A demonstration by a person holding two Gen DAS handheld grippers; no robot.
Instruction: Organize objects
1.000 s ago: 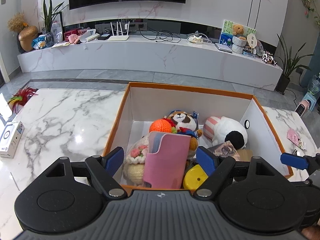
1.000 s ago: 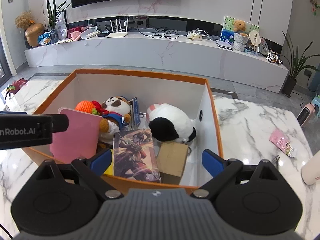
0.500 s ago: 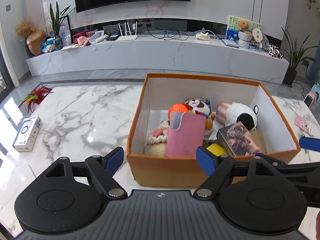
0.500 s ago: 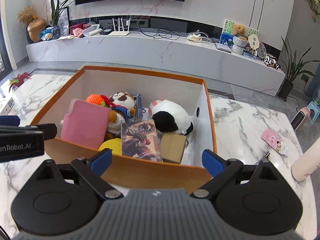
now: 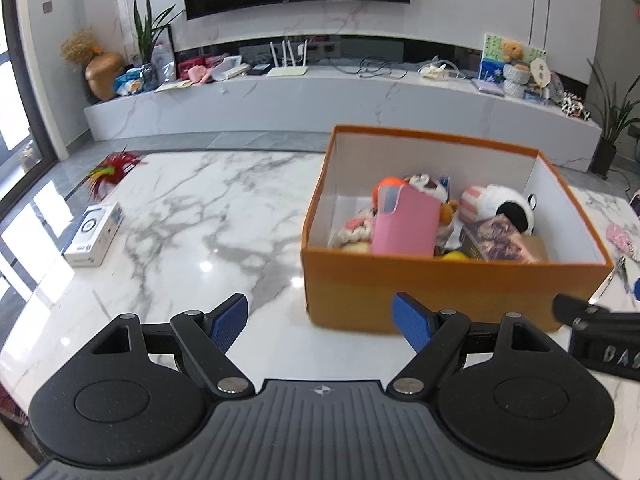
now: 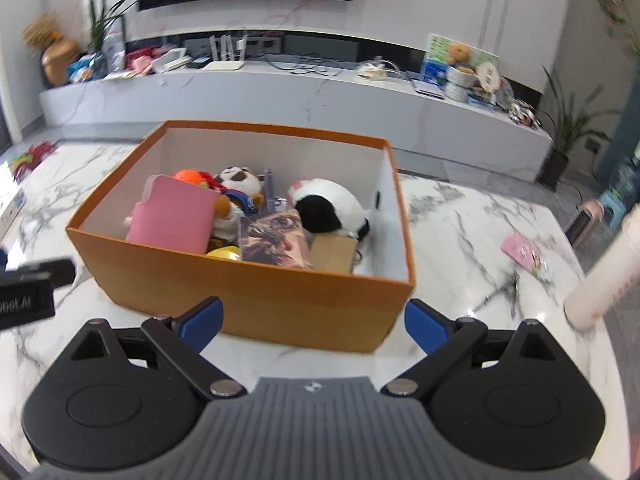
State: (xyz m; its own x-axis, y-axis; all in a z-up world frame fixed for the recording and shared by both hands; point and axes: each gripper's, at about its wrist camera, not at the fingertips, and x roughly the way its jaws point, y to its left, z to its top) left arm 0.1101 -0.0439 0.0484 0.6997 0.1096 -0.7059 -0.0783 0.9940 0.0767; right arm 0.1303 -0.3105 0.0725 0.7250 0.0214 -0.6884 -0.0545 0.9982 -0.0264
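Left-wrist view: the marble table (image 5: pixel 180 216) bears the orange box (image 5: pixel 440 280), which lies just beyond the left gripper (image 5: pixel 320 320) and to its right. Both grippers' jaws stand wide and empty. Inside the box are a panda plush (image 6: pixel 328 208), a pink pouch (image 6: pixel 172 216) and a card pack (image 6: pixel 276 240). The right gripper (image 6: pixel 312 320) faces the box's near wall. Its side reads "DAS"; the left one's reads "bot.AI".

One orange box (image 6: pixel 256 304) holds two plush animals, a brown-and-white one (image 6: pixel 238 178) and a black-and-white one (image 6: pixel 326 208), plus one pink case (image 6: pixel 172 220), one picture-covered box (image 6: pixel 276 242) and one plain brown carton (image 6: pixel 334 254); one white box (image 5: pixel 94 234) lies on the desk (image 5: pixel 192 216).
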